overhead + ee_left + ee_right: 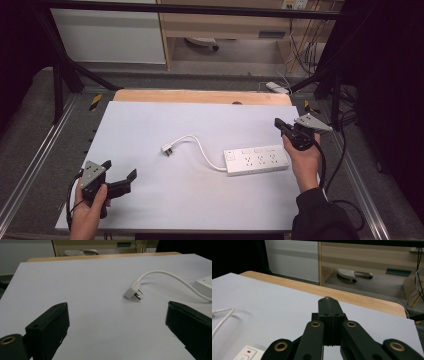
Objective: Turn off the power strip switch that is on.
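Near the table's point(150, 210) front left corner, left gripper point(120, 172) spread wide, holding nothing, aimed at the plug point(132, 291). Out in the middle, plug lying loose, cord point(200, 147) curving back to the power strip point(256, 160) toward the right edge. Just beyond that strip, right gripper point(329, 302) pressed closed, empty.

— What sort of place is this?
— A lab, a recording bench. A black frame point(200, 9) boxes in the table point(150, 130), with metal rails point(30, 165) along its sides.
— Anything past the grippers?
— Beyond them stands a plain wooden cabinet point(225, 25), loose cables point(305, 45) hang beside it, and a chair base point(352, 273) rests on grey carpet.
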The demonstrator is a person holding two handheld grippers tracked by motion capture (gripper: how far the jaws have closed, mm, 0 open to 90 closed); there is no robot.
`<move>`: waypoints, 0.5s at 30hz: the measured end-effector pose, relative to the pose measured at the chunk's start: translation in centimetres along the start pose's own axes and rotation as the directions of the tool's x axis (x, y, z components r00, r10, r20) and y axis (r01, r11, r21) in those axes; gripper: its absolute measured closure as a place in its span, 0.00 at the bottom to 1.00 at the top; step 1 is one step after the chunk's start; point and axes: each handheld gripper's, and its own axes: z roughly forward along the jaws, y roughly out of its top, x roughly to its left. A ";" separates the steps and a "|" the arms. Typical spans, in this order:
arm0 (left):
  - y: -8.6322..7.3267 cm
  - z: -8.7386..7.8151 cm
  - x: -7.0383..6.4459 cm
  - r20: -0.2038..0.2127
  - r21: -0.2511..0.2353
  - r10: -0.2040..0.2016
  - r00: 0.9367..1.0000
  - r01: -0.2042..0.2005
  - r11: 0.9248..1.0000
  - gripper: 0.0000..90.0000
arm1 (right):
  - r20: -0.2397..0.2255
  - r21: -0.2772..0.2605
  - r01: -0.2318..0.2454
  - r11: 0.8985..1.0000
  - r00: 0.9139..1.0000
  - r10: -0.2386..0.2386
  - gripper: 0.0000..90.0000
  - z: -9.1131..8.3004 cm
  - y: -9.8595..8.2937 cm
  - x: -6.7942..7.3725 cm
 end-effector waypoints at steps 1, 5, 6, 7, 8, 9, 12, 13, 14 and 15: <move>0.0 0.0 0.0 -0.001 -0.001 -0.001 1.000 0.001 1.000 0.06 | 0.000 0.000 0.000 1.000 1.000 0.000 1.00 0.0 0.0 0.0; -0.1 0.1 0.0 -0.006 0.003 -0.004 1.000 0.004 1.000 0.06 | -0.002 0.008 -0.026 1.000 1.000 0.026 1.00 0.1 -0.1 -0.3; -0.1 0.1 0.0 -0.006 0.003 -0.002 1.000 0.002 1.000 0.06 | -0.002 0.012 -0.030 0.999 1.000 0.030 1.00 0.1 -0.2 -0.4; -0.1 0.1 0.0 -0.006 0.003 -0.002 1.000 0.002 1.000 0.06 | -0.002 0.014 -0.037 0.999 0.999 0.037 1.00 0.1 -0.2 -0.4; -0.1 0.1 0.0 -0.007 0.003 0.000 1.000 0.000 1.000 0.06 | -0.003 0.020 -0.038 0.999 0.999 0.038 1.00 0.1 -0.3 -0.6; -0.1 0.2 -0.1 -0.006 0.005 -0.002 1.000 0.002 1.000 0.06 | -0.003 0.020 -0.038 0.999 0.999 0.038 1.00 0.1 -0.3 -0.6; -0.1 0.2 -0.1 -0.007 0.007 0.002 1.000 -0.002 1.000 0.06 | -0.002 0.029 -0.053 0.998 0.999 0.053 1.00 0.1 -0.3 -0.8; -0.1 0.2 0.0 -0.010 0.004 0.009 1.000 -0.009 1.000 0.06 | -0.004 0.036 -0.068 0.997 0.998 0.069 1.00 0.1 -0.4 -0.9; -0.1 0.2 0.0 -0.008 0.007 0.004 1.000 -0.004 1.000 0.06 | -0.003 0.039 -0.071 0.997 0.997 0.071 1.00 0.1 -0.4 -0.9; -0.1 0.3 0.0 -0.009 0.005 0.000 1.000 0.000 1.000 0.06 | 0.000 0.041 -0.073 0.997 0.997 0.073 1.00 0.1 -0.5 -0.9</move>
